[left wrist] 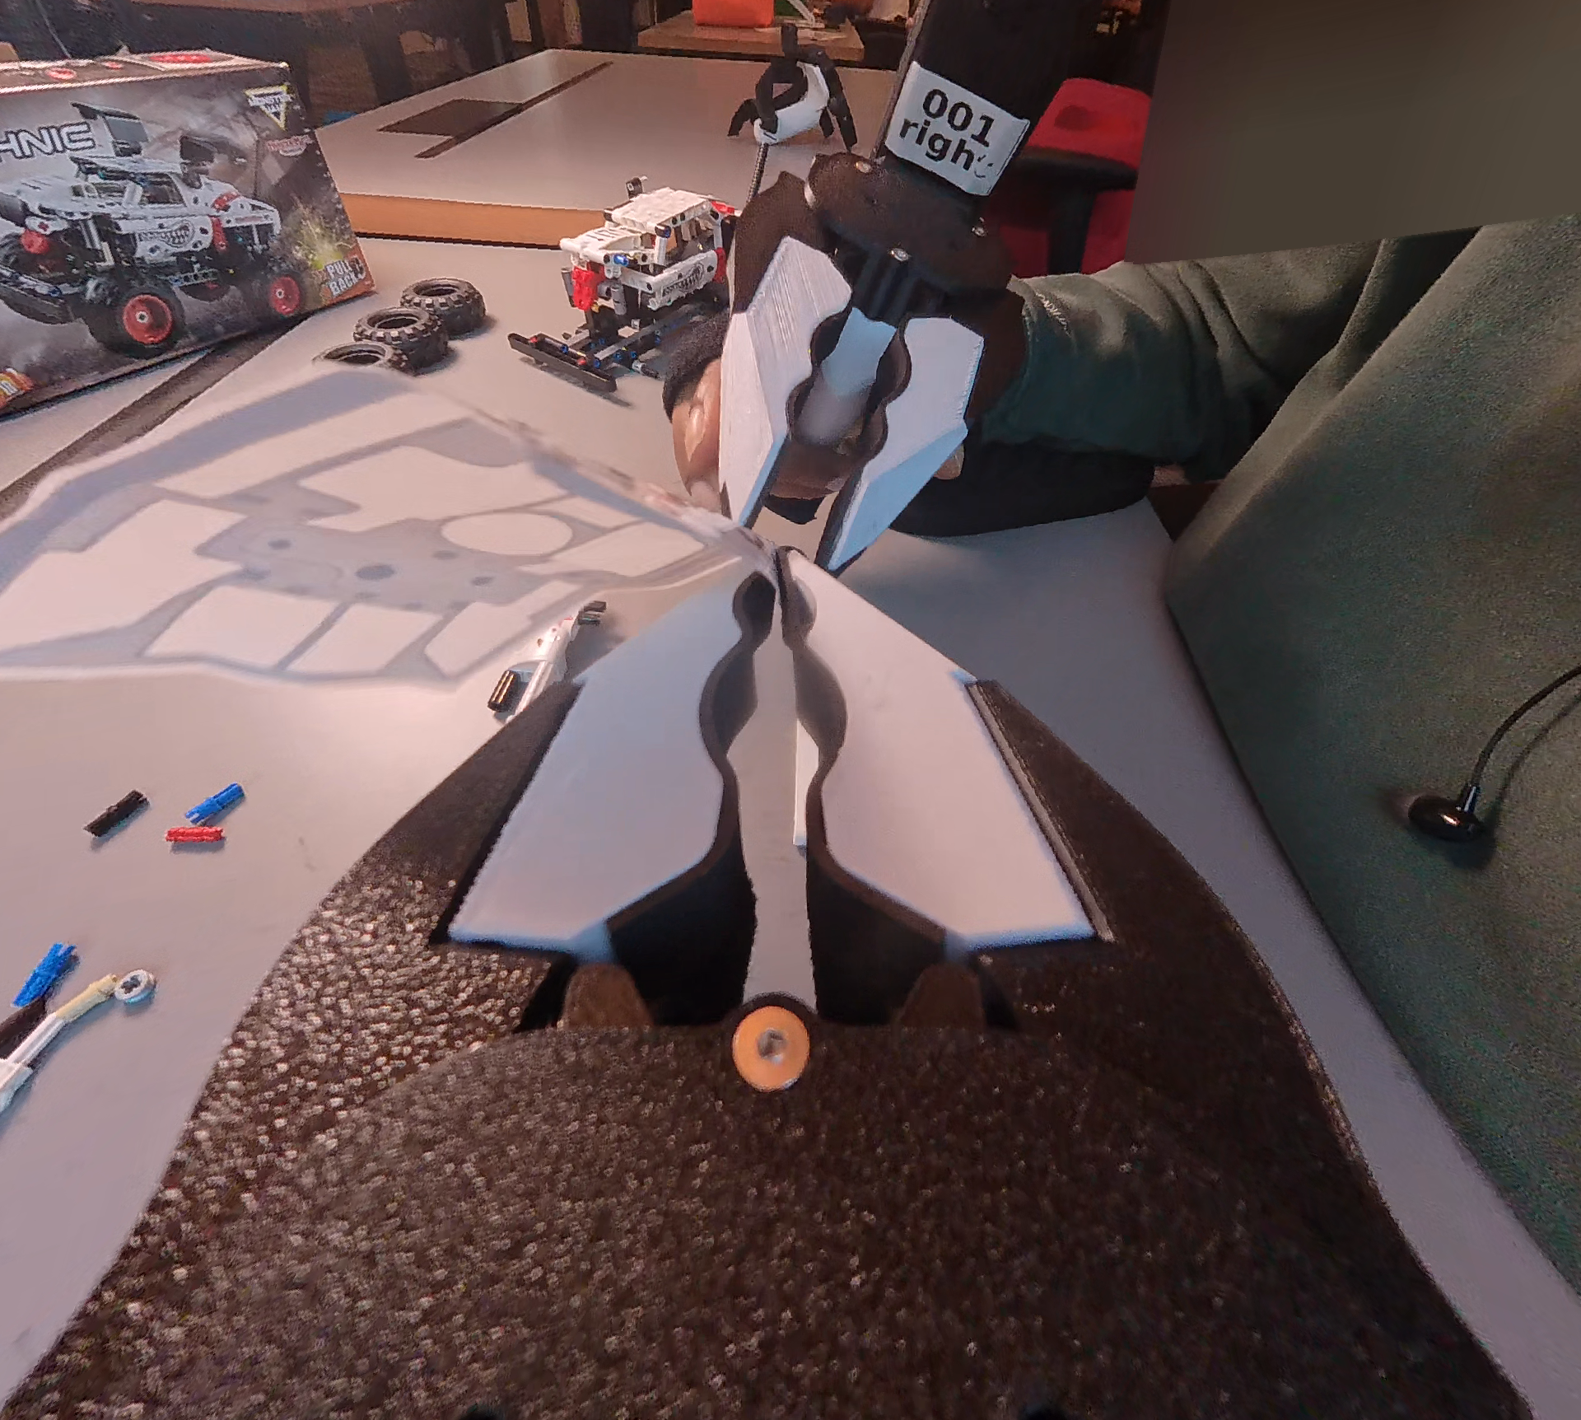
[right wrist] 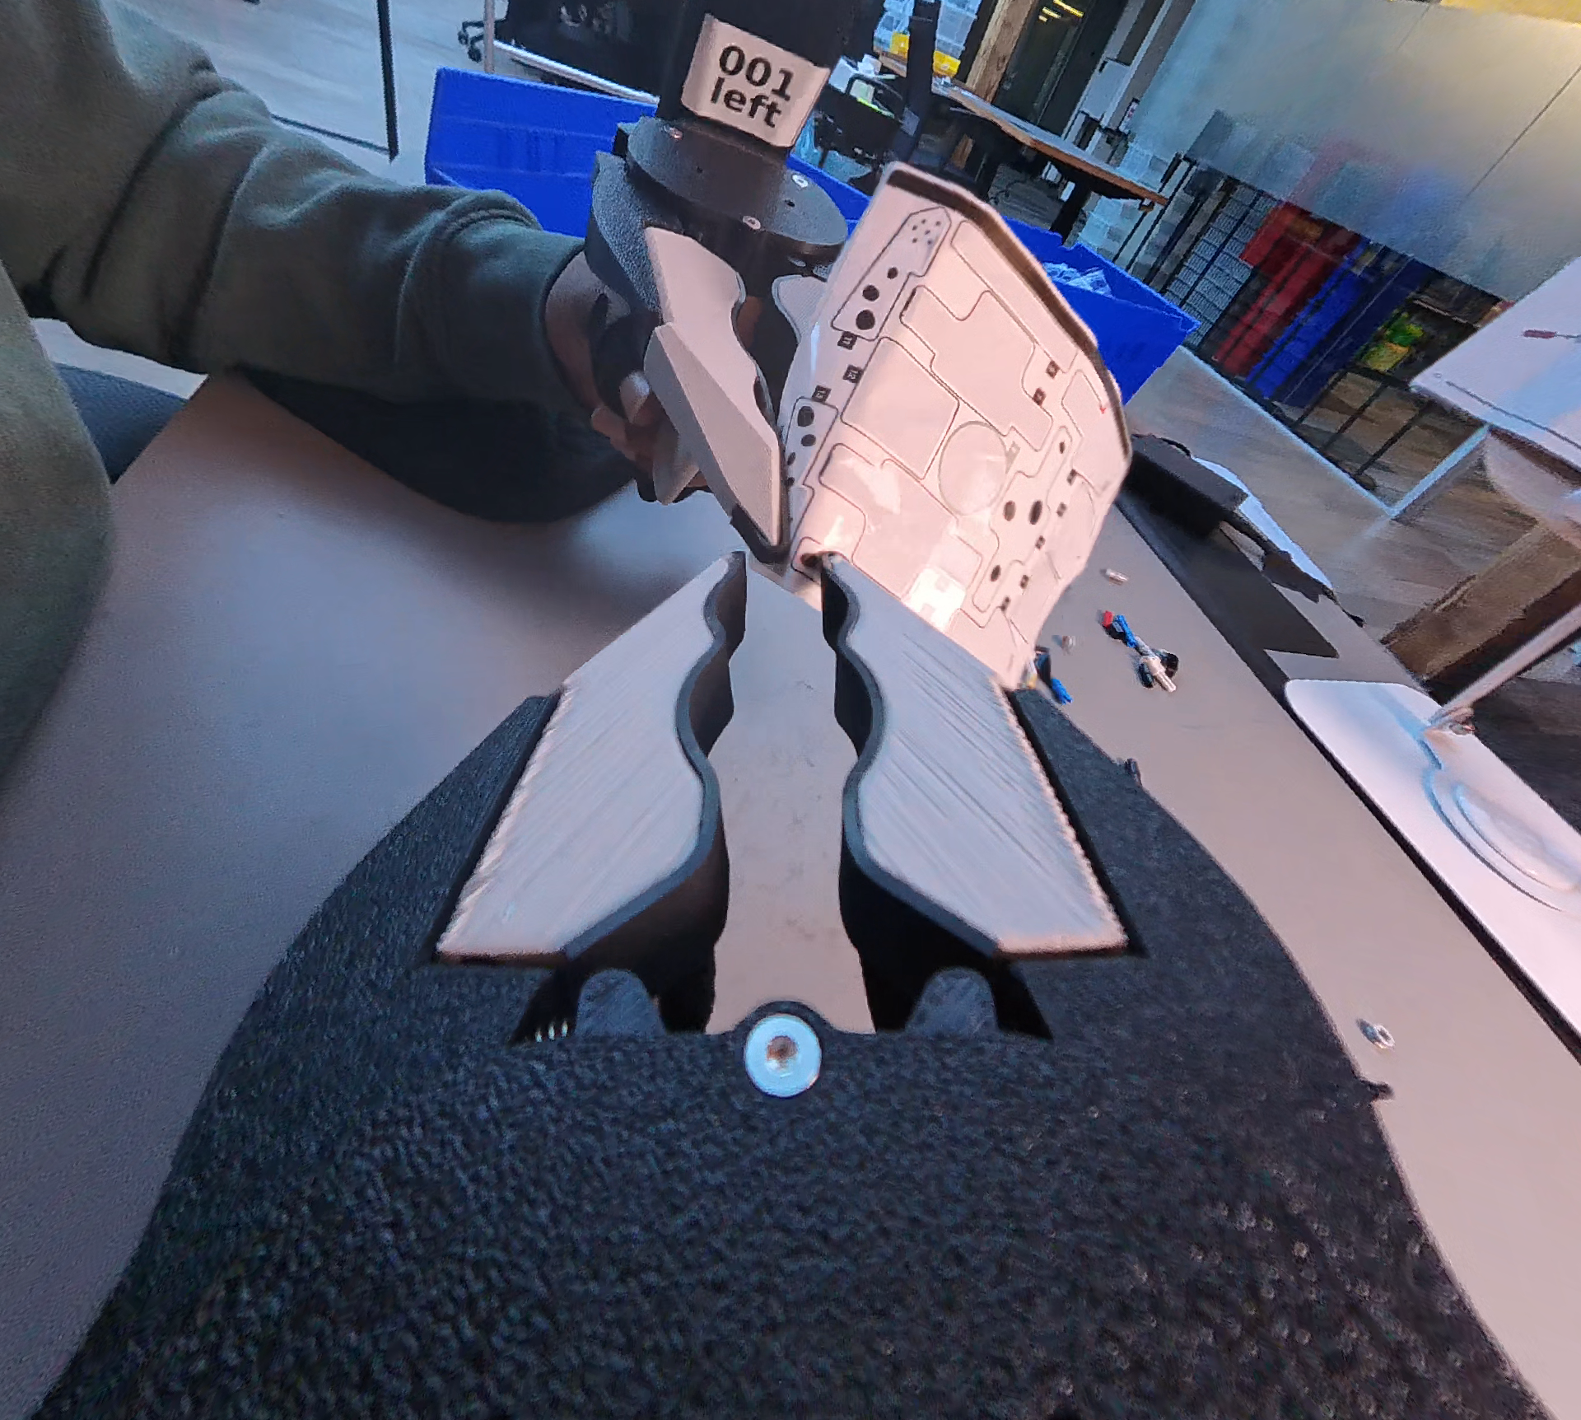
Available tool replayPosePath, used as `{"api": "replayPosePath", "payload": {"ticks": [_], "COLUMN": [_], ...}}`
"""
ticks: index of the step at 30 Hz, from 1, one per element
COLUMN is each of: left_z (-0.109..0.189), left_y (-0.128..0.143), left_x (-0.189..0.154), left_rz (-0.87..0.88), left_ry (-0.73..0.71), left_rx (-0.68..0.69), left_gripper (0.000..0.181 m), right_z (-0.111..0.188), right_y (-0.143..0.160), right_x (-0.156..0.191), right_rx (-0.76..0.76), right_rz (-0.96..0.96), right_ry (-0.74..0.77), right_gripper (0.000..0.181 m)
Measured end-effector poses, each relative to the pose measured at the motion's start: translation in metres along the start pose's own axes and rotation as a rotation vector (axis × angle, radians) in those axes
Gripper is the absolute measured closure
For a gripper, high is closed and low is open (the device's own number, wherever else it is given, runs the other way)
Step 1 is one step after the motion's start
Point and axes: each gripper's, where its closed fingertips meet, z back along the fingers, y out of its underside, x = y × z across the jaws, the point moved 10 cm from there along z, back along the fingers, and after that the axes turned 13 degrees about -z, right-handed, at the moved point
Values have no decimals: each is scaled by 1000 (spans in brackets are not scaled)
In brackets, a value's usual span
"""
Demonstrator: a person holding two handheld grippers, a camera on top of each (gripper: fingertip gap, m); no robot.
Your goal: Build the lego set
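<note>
White sticker sheet clamped in L tongs; R tongs apart.

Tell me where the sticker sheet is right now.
The sticker sheet is off the table, pinched at its corner by the left gripper, with the right gripper at that corner.

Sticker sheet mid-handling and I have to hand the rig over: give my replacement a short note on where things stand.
Left gripper: shut on the sticker sheet, holding it by one corner above the table.
Right gripper: open, its tips at the same lower corner of the sheet, one finger against it.
Truck body stands partly built at the far side, a black frame piece in front of it.
Tyres lie loose beside the box, not yet fitted.
Small pins lie loose near the left.
Left to do: stickers, wheels, remaining parts.
</note>
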Motion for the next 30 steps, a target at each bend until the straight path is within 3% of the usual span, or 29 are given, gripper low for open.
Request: {"api": "replayPosePath", "payload": {"ticks": [4, 19, 30], "left_z": [-1, -2, -10], "left_y": [0, 2, 9], "left_x": [-2, -5, -14], "left_rz": [-21, -83, -231], "left_ry": [3, 1, -14], "left_rx": [11, 61, 232], "left_gripper": [181, 181, 181], "right_z": [0, 0, -4], "right_y": [1, 5, 17], "right_x": [0, -3, -6], "right_rx": [3, 20, 146], "right_rz": [-13, -75, -117], "right_ry": [-21, -72, -115], "right_gripper": [173, 178, 180]}}
